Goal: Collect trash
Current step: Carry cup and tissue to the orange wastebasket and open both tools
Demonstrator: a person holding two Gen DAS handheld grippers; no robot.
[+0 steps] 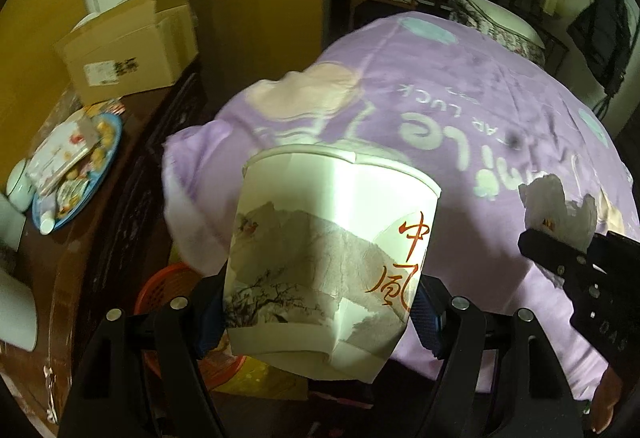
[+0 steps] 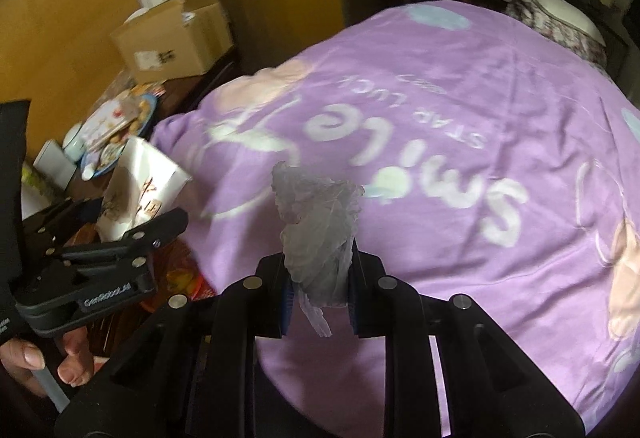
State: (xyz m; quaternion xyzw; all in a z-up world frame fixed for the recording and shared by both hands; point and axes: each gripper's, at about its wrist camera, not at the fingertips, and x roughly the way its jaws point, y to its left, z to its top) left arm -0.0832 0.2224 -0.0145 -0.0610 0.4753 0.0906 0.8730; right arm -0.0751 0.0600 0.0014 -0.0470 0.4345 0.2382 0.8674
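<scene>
While both hands are carrying trash above the purple blanket [image 2: 460, 142]:
Left gripper [image 1: 320, 302] is clamping paper cup [image 1: 328, 250]; right gripper [image 2: 320, 286] is pinching crumpled plastic [image 2: 320, 230]; orange basket [image 1: 168, 290] is lying at cup's 8 o'clock.

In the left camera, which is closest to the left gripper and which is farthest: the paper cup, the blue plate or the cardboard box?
1. Paper cup: held between the left gripper's fingers, so nearest.
2. Blue plate: off to the left on the dark cabinet, farther away.
3. Cardboard box: behind the plate by the yellow wall, farthest.
</scene>
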